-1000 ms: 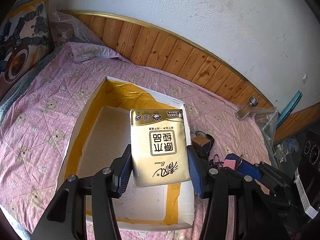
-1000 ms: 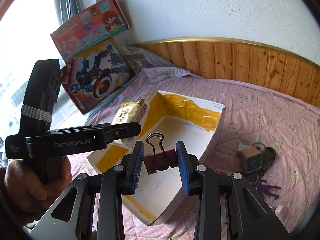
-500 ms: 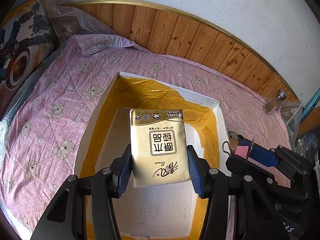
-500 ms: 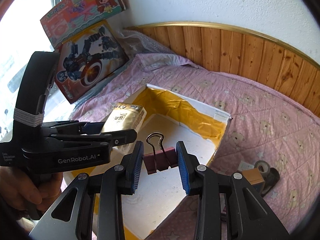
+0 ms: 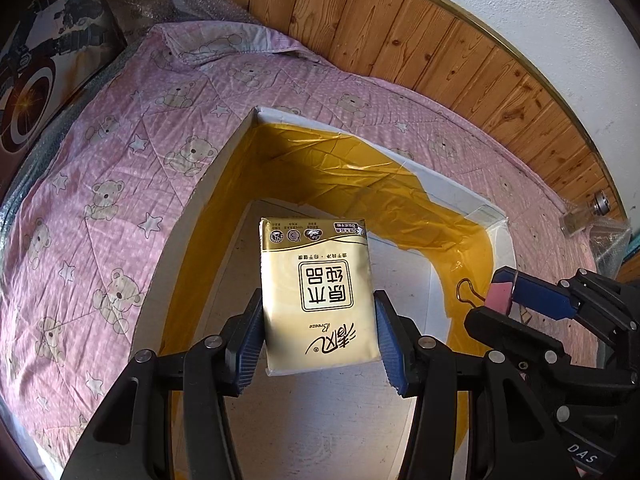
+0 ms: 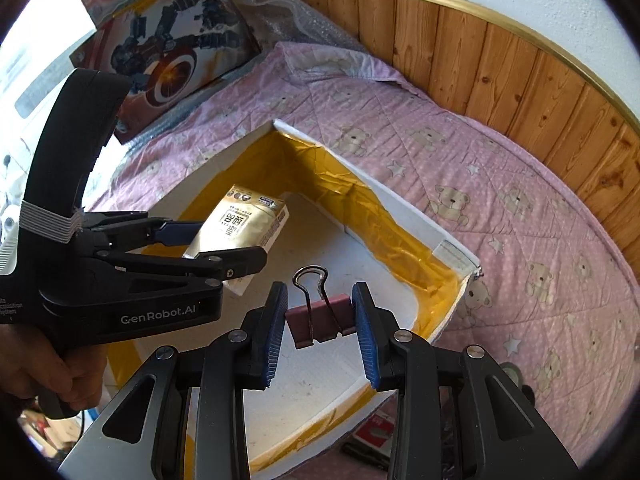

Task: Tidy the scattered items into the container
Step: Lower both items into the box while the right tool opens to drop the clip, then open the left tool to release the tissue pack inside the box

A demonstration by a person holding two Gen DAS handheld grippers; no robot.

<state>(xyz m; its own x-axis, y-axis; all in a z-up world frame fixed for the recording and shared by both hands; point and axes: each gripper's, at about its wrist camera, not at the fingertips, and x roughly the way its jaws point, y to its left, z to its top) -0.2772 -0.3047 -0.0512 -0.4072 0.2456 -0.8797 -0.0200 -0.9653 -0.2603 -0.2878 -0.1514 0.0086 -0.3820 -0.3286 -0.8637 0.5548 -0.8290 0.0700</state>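
Observation:
A white box (image 5: pixel 460 196) (image 6: pixel 408 200) with yellow tape lining its inner walls lies on the pink bear-print bedspread. My left gripper (image 5: pixel 318 322) is shut on a gold tissue pack (image 5: pixel 318 292) and holds it above the inside of the box. From the right wrist view the same tissue pack (image 6: pixel 240 228) hangs over the box's left half, with a hand (image 6: pixel 48 376) on the left gripper's handle. My right gripper (image 6: pixel 320 318) is shut on a pink binder clip (image 6: pixel 316 320), also over the box floor. That binder clip (image 5: pixel 500 294) shows at the box's right wall in the left wrist view.
Wood panelling (image 6: pixel 520 92) runs behind the bed. Toy boxes (image 6: pixel 180 52) and bubble wrap (image 6: pixel 296 16) lean at the far left corner. A small glass bottle (image 5: pixel 584 216) lies at the right edge of the bed. Dark small items (image 6: pixel 372 440) lie beside the box's near right corner.
Both grippers have moved forward and down over the box, each still holding its item. The box now fills more of both views, and the loose items on the right have slid out of sight.

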